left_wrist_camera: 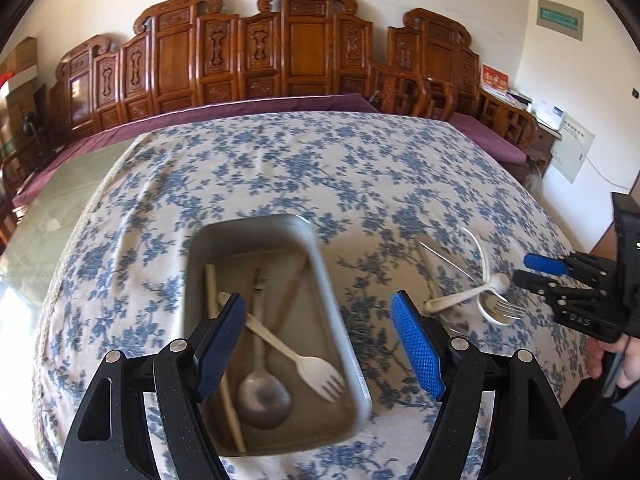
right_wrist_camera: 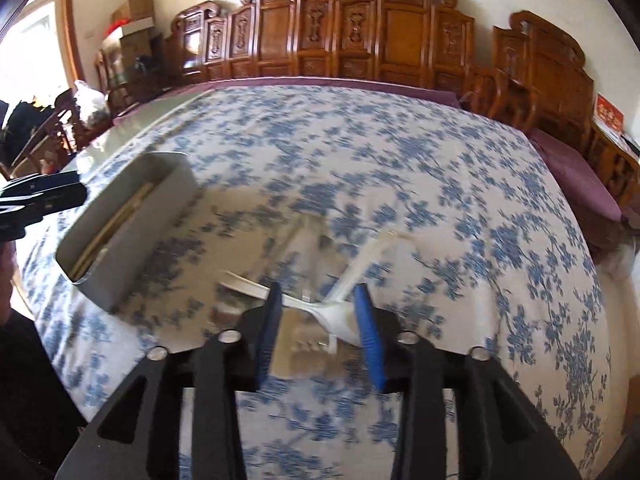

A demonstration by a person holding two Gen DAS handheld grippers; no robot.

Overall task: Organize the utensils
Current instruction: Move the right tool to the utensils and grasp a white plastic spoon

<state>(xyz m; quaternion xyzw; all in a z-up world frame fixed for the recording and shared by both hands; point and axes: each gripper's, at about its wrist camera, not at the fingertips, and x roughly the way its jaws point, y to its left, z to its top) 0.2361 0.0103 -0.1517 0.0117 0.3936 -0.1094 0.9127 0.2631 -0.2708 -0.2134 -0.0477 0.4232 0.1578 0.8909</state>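
A grey metal tray (left_wrist_camera: 320,264) on the floral tablecloth holds a white plastic fork (left_wrist_camera: 296,356), a metal spoon (left_wrist_camera: 262,396) and wooden chopsticks (left_wrist_camera: 222,352). My left gripper (left_wrist_camera: 320,344) is open and empty just above the tray's near end. To the right lies a loose pile: white plastic spoons (left_wrist_camera: 464,298), a metal fork (left_wrist_camera: 500,306) and metal chopsticks (left_wrist_camera: 444,258). My right gripper (right_wrist_camera: 318,332) is open, low over this pile, its fingers on either side of the white utensils (right_wrist_camera: 340,316). The tray (right_wrist_camera: 132,232) shows at left in the right wrist view.
The blue-flowered cloth (left_wrist_camera: 320,168) covers a table with a bare glass part (left_wrist_camera: 60,208) at left. A carved wooden bench (left_wrist_camera: 280,48) with purple cushions runs behind. Wooden chairs (left_wrist_camera: 416,88) and a side cabinet stand at the right.
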